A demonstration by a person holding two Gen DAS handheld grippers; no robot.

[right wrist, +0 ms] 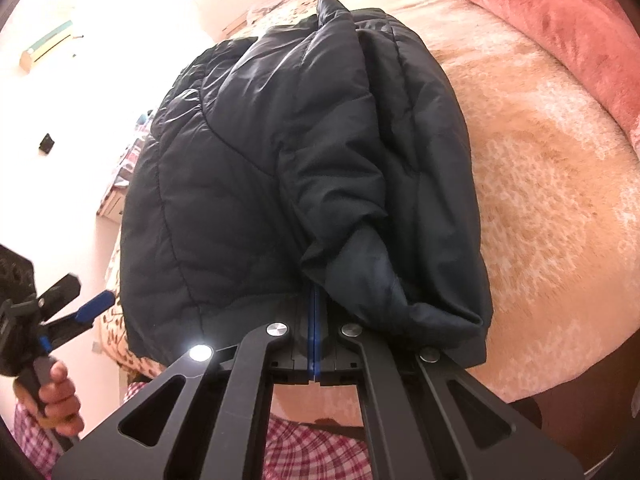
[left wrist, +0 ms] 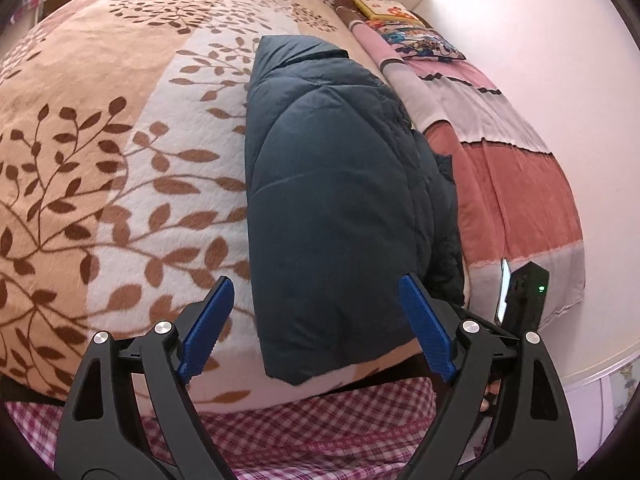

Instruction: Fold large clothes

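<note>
A dark navy puffer jacket [left wrist: 332,200] lies folded lengthwise on the bed, its hem near the front edge. My left gripper [left wrist: 316,322] is open and empty, hovering just above the jacket's near end. In the right wrist view the jacket [right wrist: 280,168] fills the middle, with a bunched sleeve on its right side. My right gripper [right wrist: 314,300] has its blue pads pressed together on the jacket's near edge, the tips hidden under the fabric. The left gripper [right wrist: 86,308] also shows there at far left, open, held by a hand.
A tan and white leaf-print blanket [left wrist: 120,152] covers the bed. A pink and red striped quilt [left wrist: 500,168] and pillows [left wrist: 416,36] lie along the wall on the right. A plaid sheet [left wrist: 300,420] hangs at the front edge.
</note>
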